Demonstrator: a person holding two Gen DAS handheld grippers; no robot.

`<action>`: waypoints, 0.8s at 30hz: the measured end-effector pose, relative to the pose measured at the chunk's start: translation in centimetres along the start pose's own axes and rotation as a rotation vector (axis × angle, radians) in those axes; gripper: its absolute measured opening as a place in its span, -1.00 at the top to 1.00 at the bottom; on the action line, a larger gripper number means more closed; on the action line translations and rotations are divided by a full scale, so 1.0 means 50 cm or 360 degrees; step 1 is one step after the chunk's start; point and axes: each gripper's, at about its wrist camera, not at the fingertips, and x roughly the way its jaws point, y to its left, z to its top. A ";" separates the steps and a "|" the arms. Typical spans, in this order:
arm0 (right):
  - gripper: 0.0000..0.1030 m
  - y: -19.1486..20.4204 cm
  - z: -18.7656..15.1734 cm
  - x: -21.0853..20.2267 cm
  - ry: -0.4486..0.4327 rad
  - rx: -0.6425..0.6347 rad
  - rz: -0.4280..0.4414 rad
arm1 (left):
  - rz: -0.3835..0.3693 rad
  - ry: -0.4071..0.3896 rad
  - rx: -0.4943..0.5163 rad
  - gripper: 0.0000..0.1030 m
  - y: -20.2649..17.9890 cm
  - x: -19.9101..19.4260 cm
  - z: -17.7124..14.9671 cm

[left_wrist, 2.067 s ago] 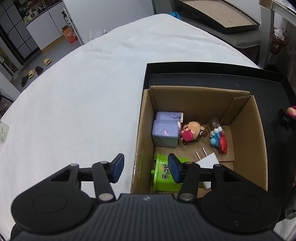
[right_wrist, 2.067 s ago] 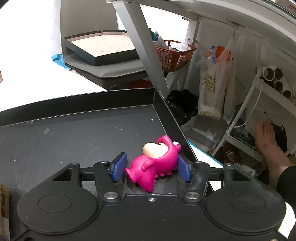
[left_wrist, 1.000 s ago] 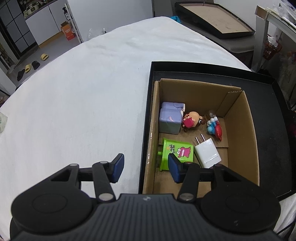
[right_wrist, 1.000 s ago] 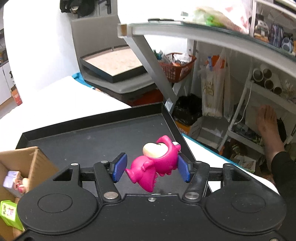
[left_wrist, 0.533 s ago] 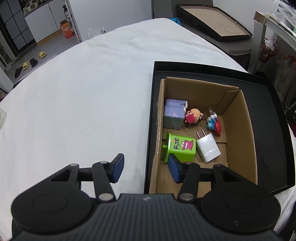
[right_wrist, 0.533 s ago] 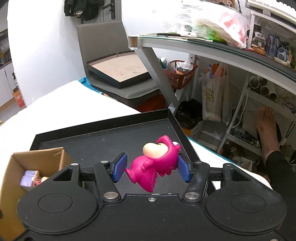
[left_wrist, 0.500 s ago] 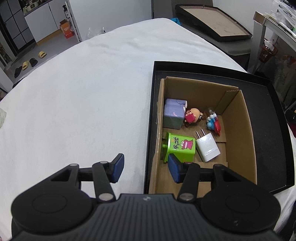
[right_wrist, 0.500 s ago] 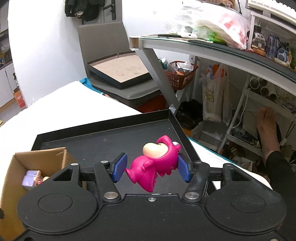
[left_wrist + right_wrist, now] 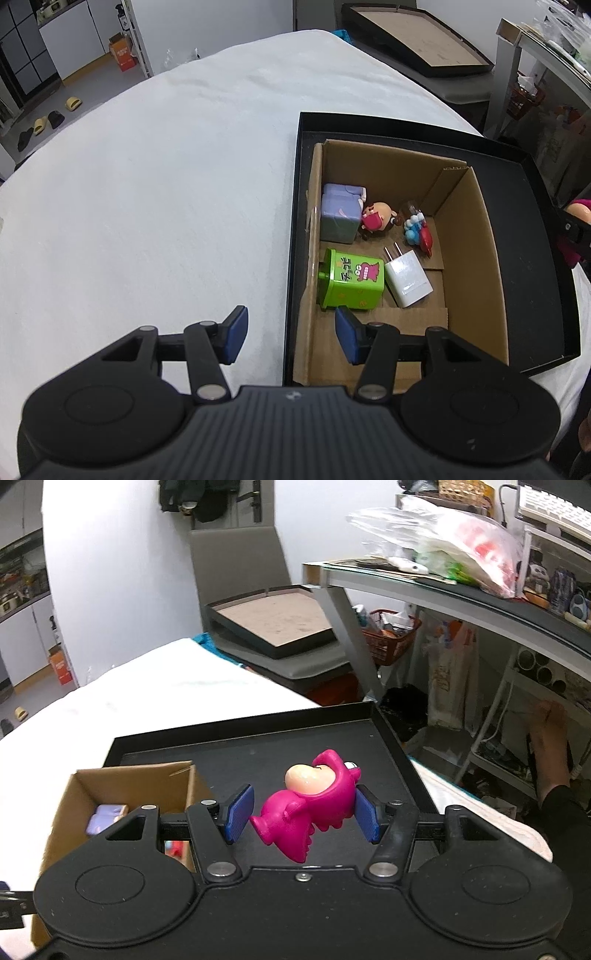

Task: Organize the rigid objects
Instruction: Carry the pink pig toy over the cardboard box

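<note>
My right gripper point(image 9: 303, 814) is shut on a pink toy figure point(image 9: 314, 801) and holds it in the air above the black tray point(image 9: 258, 753). A cardboard box point(image 9: 476, 236) stands in that tray point(image 9: 532, 206). Inside lie a purple block point(image 9: 340, 218), a small doll point(image 9: 376, 221), a blue and red figure point(image 9: 417, 232), a green toy box point(image 9: 351, 280) and a white charger point(image 9: 406, 280). My left gripper point(image 9: 291, 334) is open and empty, straddling the box's near left wall. The right gripper and its pink toy point(image 9: 580, 210) peek in at the right edge of the left wrist view.
The tray sits on a table under a white cloth point(image 9: 147, 184). Behind it a grey chair point(image 9: 236, 568) bears another black tray point(image 9: 277, 620). A glass desk point(image 9: 443, 594) with bags and a red basket point(image 9: 391, 635) stands to the right, where a person's foot point(image 9: 550, 738) rests.
My right gripper has risen and shifted with the pink toy, so the cardboard box shows more at lower left. The left gripper has barely moved.
</note>
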 end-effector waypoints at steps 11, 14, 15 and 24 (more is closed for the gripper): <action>-0.12 0.074 -0.012 -0.013 0.0041 -0.0124 0.0158 | -0.0066 0.0025 -0.0004 0.02 0.001 0.021 -0.013; -0.12 0.095 -0.014 -0.015 0.0049 -0.0160 0.0202 | -0.0099 0.0040 -0.0012 0.02 0.003 0.030 -0.015; -0.12 0.102 -0.015 -0.016 0.0050 -0.0172 0.0212 | -0.0107 0.0045 -0.0008 0.02 0.003 0.034 -0.016; -0.12 0.167 -0.034 -0.009 0.0110 -0.0310 0.0310 | -0.0207 0.0126 -0.0030 0.55 0.014 0.066 -0.034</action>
